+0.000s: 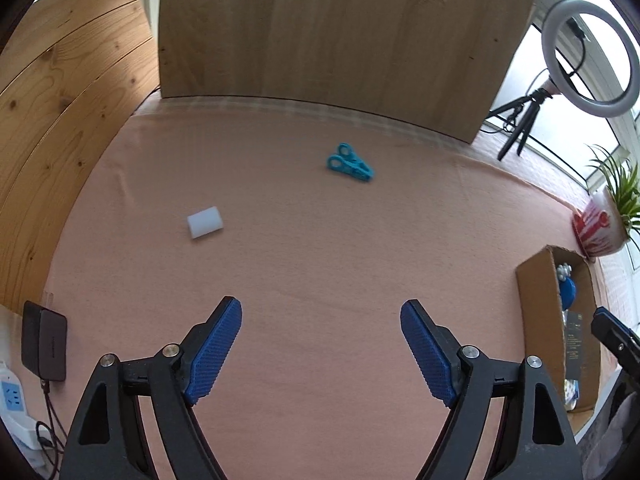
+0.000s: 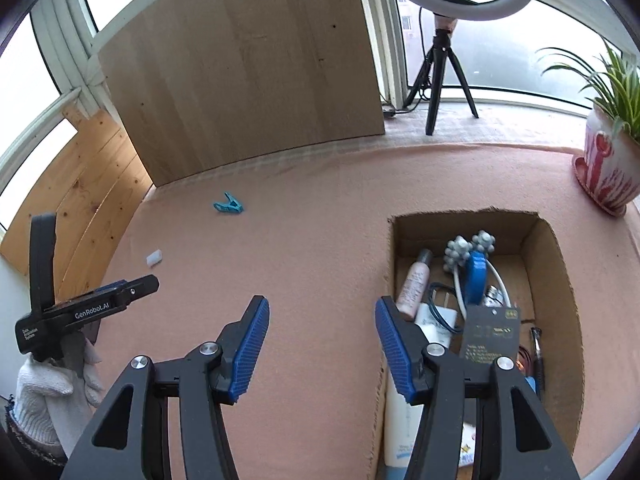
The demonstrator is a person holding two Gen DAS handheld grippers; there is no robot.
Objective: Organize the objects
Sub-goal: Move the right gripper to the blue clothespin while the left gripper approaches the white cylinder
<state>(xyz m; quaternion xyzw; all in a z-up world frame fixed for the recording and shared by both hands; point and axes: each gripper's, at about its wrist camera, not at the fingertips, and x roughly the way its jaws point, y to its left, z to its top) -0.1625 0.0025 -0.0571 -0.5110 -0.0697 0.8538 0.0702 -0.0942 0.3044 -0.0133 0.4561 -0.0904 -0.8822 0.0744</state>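
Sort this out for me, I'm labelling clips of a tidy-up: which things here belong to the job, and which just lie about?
Part of the job:
- blue clip, loose on the cloth
- white block, loose on the cloth
- cardboard box, already holding items
- left tongs and right tongs, both open

Just lying about:
- ring light
- potted plant
- wooden board
- power strip

Wide bare pink cloth ahead, only a white block and blue clip dotting it; wooden board walls the back, cardboard box crowds the right
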